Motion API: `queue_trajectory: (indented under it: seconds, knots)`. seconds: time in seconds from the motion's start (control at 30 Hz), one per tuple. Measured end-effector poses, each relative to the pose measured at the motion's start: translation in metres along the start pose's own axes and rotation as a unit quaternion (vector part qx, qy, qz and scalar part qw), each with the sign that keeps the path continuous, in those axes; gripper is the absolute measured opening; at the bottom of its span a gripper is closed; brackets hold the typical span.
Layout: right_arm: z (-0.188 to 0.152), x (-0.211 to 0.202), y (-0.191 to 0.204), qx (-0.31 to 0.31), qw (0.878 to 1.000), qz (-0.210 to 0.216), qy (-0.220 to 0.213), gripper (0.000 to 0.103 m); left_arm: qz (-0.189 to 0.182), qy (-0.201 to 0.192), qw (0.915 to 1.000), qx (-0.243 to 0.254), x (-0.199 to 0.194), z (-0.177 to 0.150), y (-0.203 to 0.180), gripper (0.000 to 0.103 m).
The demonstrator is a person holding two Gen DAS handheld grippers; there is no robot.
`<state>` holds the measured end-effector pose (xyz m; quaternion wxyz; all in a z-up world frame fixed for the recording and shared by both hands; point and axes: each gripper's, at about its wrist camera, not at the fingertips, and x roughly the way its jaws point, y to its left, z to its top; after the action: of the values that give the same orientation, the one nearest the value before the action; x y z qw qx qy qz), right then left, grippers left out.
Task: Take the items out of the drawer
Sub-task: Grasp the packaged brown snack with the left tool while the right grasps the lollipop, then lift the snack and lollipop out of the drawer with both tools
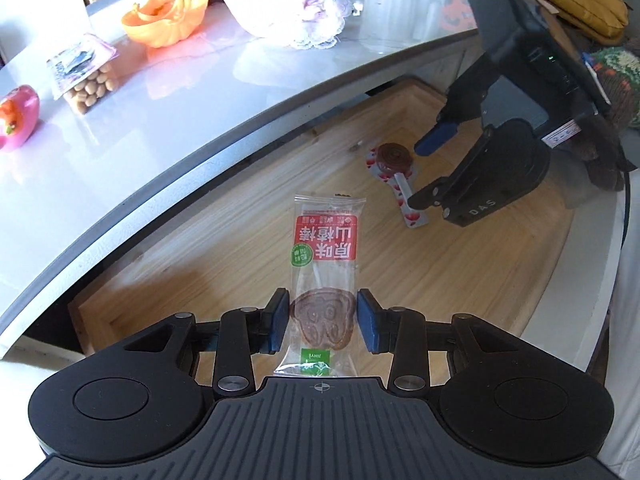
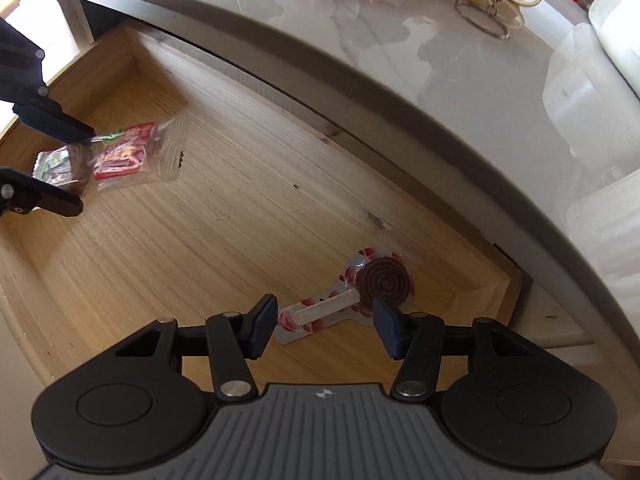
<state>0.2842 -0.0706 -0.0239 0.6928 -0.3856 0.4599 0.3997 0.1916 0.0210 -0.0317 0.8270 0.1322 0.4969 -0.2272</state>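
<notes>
Here the left tongs (image 1: 323, 320) grip a clear-wrapped hawthorn lollipop packet (image 1: 324, 256) by its brown disc end, pads pressed on both sides, holding it above the wooden drawer (image 1: 224, 240). The right tongs (image 2: 325, 326) stand partly open, low in the drawer, straddling a spiral lollipop (image 2: 360, 288) that lies flat on the drawer floor; its stick lies between the pads, without clear contact. The grey counter (image 1: 160, 120) overhangs the drawer.

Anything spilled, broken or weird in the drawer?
Nothing stands out. The drawer holds no spill or damage. One wrapped snack sits in the left gripper; the spiral lollipop lies flat in its wrapper, between the right gripper's pads.
</notes>
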Motion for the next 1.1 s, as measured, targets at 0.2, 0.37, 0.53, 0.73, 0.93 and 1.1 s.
queue_trajectory:
  seconds: [0.2,0.37,0.53,0.73,0.93,1.1]
  knots:
    - [0.007,0.018,-0.005,0.030,0.999,-0.021,-0.011,0.053,0.006,-0.013,0.9997,-0.018,-0.009,-0.008,0.003,0.041]
    - [0.007,0.028,-0.011,0.060,0.996,-0.052,-0.033,0.057,0.007,-0.002,0.9994,-0.032,-0.005,-0.015,0.004,0.041]
    - [0.007,0.036,-0.019,0.084,0.995,-0.049,-0.030,0.062,0.007,-0.003,0.9991,-0.041,-0.007,-0.015,0.000,0.041]
    - [0.005,0.032,-0.025,0.103,0.993,-0.041,-0.032,0.064,0.014,0.000,0.9990,-0.043,-0.008,-0.015,0.001,0.041]
    - [0.003,0.026,-0.026,0.104,0.994,-0.019,-0.031,0.064,0.011,0.008,0.9983,-0.057,-0.010,-0.016,0.006,0.041]
    - [0.003,0.015,-0.006,0.051,0.997,0.022,-0.044,0.053,0.011,0.013,0.9982,-0.058,-0.009,-0.016,0.005,0.041]
